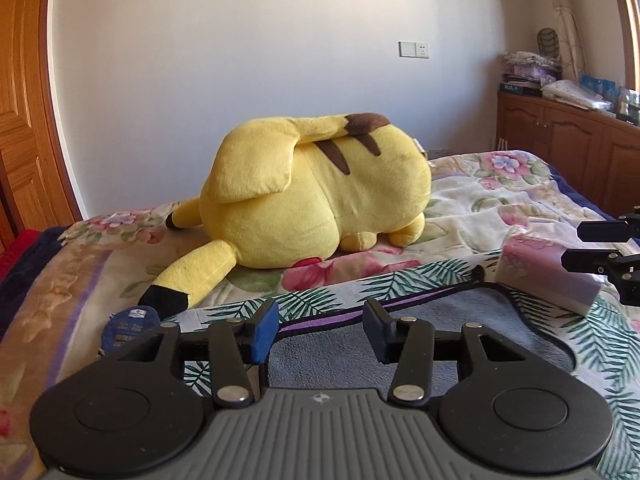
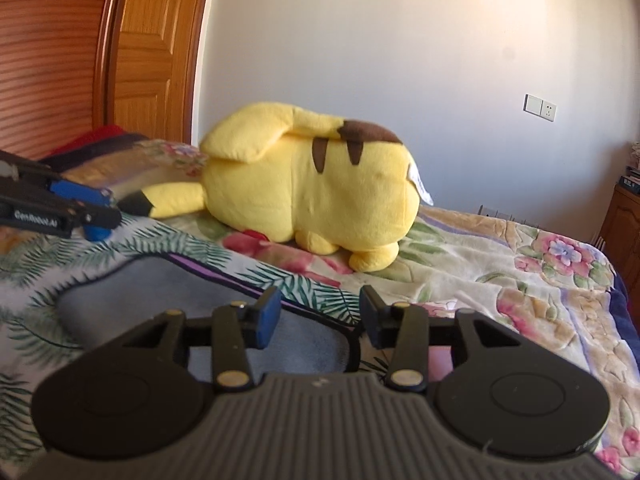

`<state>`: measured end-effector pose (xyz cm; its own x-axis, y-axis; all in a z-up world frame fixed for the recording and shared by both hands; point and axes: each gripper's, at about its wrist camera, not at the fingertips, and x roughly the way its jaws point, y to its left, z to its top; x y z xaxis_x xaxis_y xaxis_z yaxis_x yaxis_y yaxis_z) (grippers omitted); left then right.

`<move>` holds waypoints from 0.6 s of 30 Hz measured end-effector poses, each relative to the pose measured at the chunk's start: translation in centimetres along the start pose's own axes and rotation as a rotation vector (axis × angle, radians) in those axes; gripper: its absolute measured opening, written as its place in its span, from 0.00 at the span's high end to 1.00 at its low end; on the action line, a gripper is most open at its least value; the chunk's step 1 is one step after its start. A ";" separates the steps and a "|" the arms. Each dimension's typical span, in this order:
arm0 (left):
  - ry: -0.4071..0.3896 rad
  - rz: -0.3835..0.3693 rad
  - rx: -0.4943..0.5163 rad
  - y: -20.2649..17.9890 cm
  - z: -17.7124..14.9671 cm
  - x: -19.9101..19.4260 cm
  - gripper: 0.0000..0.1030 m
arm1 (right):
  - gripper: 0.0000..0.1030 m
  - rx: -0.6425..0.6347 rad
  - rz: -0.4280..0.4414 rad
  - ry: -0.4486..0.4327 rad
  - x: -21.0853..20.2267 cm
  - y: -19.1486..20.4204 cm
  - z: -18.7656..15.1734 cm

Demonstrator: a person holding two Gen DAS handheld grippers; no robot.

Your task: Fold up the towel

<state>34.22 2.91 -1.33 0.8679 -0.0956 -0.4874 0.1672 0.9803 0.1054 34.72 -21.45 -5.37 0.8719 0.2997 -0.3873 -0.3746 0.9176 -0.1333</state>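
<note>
One towel [image 1: 400,336] (palm-leaf print, grey-blue centre) lies flat on the flowered bed [image 1: 500,208]. Two grippers hover above it, left gripper [image 1: 320,332] and right gripper [image 2: 320,320], both with jaws spread, holding nothing. One yellow plush toy [image 1: 320,200] lies behind.

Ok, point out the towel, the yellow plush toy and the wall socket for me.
towel [image 1: 400,336]: left wrist view, on its grey-blue centre panel.
yellow plush toy [image 1: 320,200]: left wrist view, on the middle of its body.
wall socket [image 1: 414,49]: left wrist view, on the white plate.
</note>
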 end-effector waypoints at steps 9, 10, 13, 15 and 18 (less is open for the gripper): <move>-0.012 -0.021 0.040 -1.0 2.6 -6.3 0.66 | 0.57 0.024 -0.009 -0.009 -5.6 1.1 2.2; -0.014 -0.023 0.045 -1.2 2.7 -6.9 0.65 | 0.57 0.030 -0.009 -0.012 -6.1 1.2 2.4; -0.019 -0.030 0.044 -1.5 2.9 -9.0 0.62 | 0.57 0.043 -0.009 -0.019 -7.5 1.5 2.9; -0.025 -0.028 0.038 -1.7 2.8 -10.2 0.58 | 0.57 0.052 -0.007 -0.023 -8.5 1.8 3.2; -0.037 -0.036 0.035 -2.2 2.6 -11.9 0.56 | 0.57 0.065 -0.005 -0.029 -9.7 2.1 3.4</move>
<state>24.69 1.44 6.48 0.8775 -0.1378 -0.4594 0.2143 0.9695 0.1185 26.56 -21.50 1.23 0.8826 0.3018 -0.3605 -0.3501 0.9337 -0.0754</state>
